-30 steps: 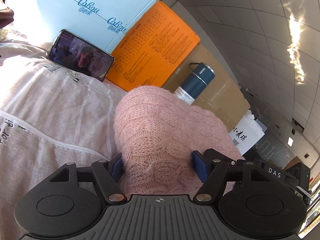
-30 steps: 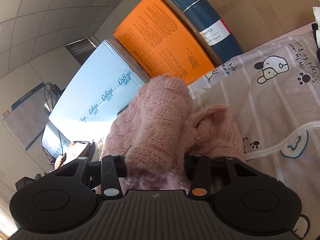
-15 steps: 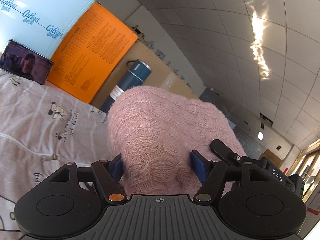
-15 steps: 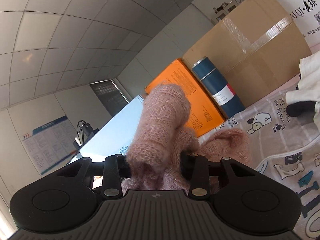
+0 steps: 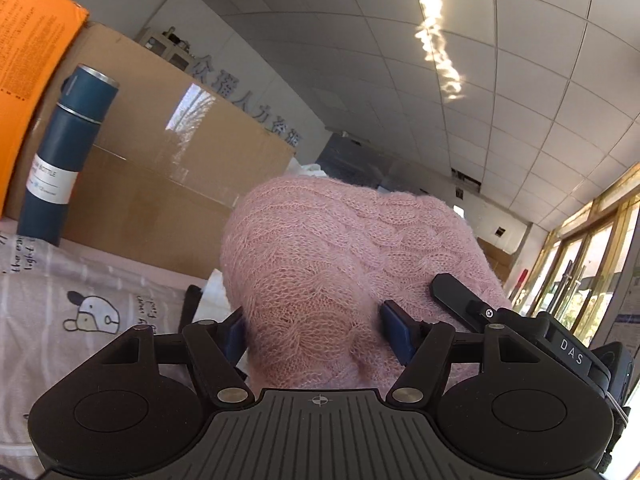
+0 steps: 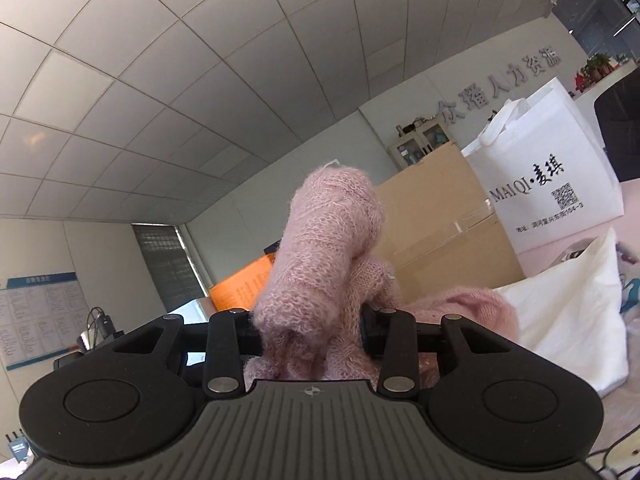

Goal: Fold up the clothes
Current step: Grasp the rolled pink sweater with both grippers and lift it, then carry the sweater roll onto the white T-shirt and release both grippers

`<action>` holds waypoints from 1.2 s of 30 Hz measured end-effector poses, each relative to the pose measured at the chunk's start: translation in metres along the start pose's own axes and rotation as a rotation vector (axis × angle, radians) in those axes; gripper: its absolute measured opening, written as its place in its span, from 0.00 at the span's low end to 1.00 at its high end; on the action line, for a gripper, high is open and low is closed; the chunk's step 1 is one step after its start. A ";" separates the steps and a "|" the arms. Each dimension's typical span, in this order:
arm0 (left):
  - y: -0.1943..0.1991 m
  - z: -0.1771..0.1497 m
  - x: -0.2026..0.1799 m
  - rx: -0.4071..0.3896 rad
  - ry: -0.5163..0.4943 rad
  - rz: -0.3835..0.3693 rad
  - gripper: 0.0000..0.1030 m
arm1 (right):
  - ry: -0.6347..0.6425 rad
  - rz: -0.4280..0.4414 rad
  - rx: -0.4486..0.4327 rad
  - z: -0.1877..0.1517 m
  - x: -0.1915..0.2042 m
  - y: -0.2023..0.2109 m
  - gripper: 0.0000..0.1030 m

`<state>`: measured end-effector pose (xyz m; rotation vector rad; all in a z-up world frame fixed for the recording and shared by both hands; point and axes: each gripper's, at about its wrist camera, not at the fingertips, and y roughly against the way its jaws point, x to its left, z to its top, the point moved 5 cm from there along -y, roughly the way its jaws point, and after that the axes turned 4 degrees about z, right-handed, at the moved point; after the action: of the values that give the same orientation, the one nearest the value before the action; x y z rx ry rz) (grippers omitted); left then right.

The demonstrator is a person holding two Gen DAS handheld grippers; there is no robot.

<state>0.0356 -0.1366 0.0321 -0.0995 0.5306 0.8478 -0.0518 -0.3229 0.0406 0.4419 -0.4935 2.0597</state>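
Left wrist: pink cable-knit sweater [image 5: 340, 264] bunched, fuzzy | both jaws clamp it

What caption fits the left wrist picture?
Left gripper clamps a fluffy pink knitted sweater near a dark blue bottle.

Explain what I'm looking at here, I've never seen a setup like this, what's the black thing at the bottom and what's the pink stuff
These are two pictures from small cameras, one mounted on each of two hand-held grabbers that a person carries. The black shape at the bottom of each picture is the grabber itself, looking out along its two fingers. In the left camera's view, the left gripper is clamped on a pink knitted sweater. In the right camera's view, the right gripper pinches another bunch of the same sweater. Behind it, a blue bottle stands by a cardboard box on a printed bedsheet. The right view also shows a white bag and a white cloth.
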 end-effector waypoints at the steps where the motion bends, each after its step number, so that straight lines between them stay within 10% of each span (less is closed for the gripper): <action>1: -0.015 0.000 -0.004 0.012 -0.009 -0.011 0.66 | -0.002 -0.015 -0.015 0.005 -0.009 0.001 0.34; 8: -0.090 -0.011 -0.017 0.012 -0.087 0.019 0.66 | -0.112 -0.101 -0.145 0.016 -0.078 0.014 0.37; 12: -0.114 -0.026 -0.003 0.051 -0.084 0.115 0.66 | -0.120 -0.264 -0.070 0.001 -0.102 0.006 0.37; 16: -0.113 -0.035 0.025 0.056 -0.064 0.258 0.66 | -0.095 -0.288 0.066 -0.016 -0.101 -0.009 0.62; 21: -0.114 -0.041 0.037 0.085 -0.040 0.275 0.77 | -0.043 -0.403 0.023 -0.020 -0.101 -0.006 0.80; 27: -0.109 -0.040 0.037 0.082 -0.058 0.310 0.94 | -0.007 -0.603 0.109 -0.030 -0.122 -0.014 0.86; 36: -0.050 -0.015 0.031 0.027 -0.096 0.242 0.99 | -0.061 -0.607 0.157 -0.037 -0.136 -0.014 0.97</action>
<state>0.0830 -0.1528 -0.0020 0.0312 0.4688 1.0756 0.0234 -0.3946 -0.0557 0.6590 -0.1948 1.5032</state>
